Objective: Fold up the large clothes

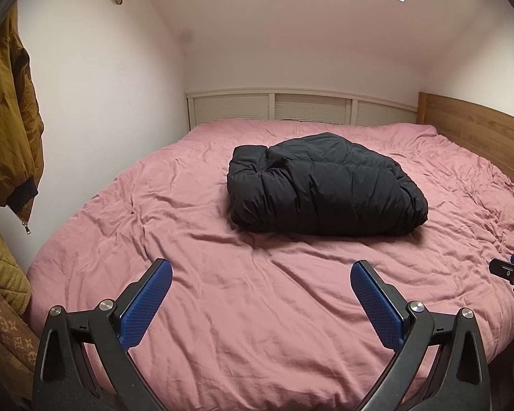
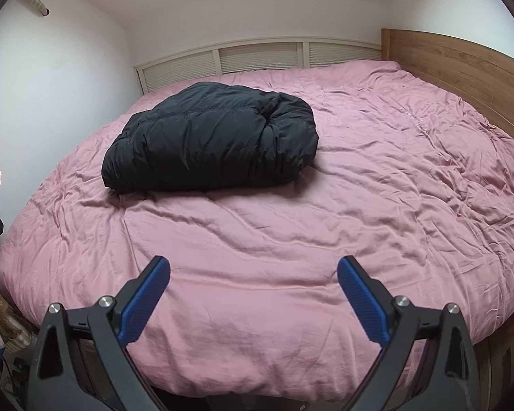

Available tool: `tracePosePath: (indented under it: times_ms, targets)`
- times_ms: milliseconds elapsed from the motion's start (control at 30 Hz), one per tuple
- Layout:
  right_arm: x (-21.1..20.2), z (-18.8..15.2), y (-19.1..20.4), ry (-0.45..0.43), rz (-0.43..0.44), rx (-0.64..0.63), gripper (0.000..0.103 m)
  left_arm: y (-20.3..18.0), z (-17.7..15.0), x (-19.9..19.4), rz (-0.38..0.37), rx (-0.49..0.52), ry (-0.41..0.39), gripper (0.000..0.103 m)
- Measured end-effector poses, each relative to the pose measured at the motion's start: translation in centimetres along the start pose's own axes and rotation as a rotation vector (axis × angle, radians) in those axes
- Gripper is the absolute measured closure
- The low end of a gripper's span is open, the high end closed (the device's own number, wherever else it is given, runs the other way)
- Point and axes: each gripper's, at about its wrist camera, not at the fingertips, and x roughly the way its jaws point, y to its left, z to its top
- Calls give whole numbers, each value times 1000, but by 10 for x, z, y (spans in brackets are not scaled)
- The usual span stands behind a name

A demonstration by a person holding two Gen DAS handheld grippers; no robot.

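- Puffer jacket (image 1: 325, 185), black and quilted, lies folded into a thick, rounded bundle on the middle of the bed; its shell is matte with fine wrinkles and stitched channels, and one end bunches into a rolled lump.
- From the right wrist view the same bundle (image 2: 212, 144) sits toward the left and far half of the mattress, well apart from both tools.
- Pink duvet cover (image 1: 222, 291) spreads over the whole bed, soft woven cloth creased into long shallow ridges.
- Wooden headboard (image 1: 479, 137) with a warm grain runs along the right side; a cream louvred panel (image 1: 274, 108) with slatted sections stands behind the far edge.
- Mustard-brown padded coat (image 1: 13, 120) hangs on the left wall, glossy, with a dark ribbed cuff and a dangling zip pull.
- Left gripper (image 1: 261, 272) hovers above the near edge of the duvet, its blue textured pads spread wide, holding nothing and touching nothing.
- Right gripper (image 2: 253, 269) is likewise splayed wide over the near edge, its ribbed blue pads empty and clear of the fabric.
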Motion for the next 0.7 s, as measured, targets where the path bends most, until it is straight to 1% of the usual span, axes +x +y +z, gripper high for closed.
tracePosePath:
  times_ms: [267,700]
  targets:
    - [5,-5,-6,11,-8,-2,4,-10,-4,2,-7,20,6,1]
    - [15,-12,-12,30,-11,7,4,-13,-12,15,-23,19,40,1]
